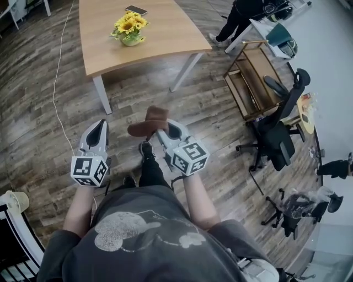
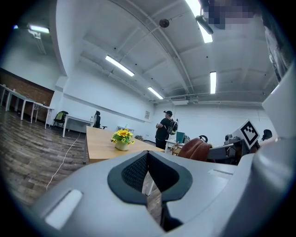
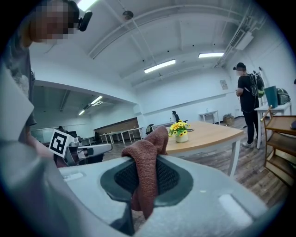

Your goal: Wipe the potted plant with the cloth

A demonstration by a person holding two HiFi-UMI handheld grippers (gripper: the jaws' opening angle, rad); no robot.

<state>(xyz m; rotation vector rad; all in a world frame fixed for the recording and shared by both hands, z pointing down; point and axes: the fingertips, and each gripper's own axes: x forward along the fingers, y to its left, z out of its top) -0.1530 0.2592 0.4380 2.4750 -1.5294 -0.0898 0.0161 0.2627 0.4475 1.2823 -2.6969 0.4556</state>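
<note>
The potted plant, a small pot of yellow sunflowers, stands on the wooden table ahead of me, towards its far end and well apart from both my tongs. A phone lies just behind it on the tabletop.

The cloth, reddish-brown and knitted, is pinched in my right gripper. The jaws are pressed onto its middle, so one bunch sticks up above the pads and the rest hangs down below them. In the right gripper view the plant shows just past the top of that bunch, far off on the table.

My left gripper has its jaws pressed together with nothing in them. In its own view only floor shows through the thin slit under the pads.

I hold the two grippers side by side and apart, in front of my body over the dark plank floor, with my shoe between them.

A white cable runs across the floor left of the table. Off to the right stand a low wooden shelf unit and a black office chair. A person in dark clothes stands beyond the table's right end.
</note>
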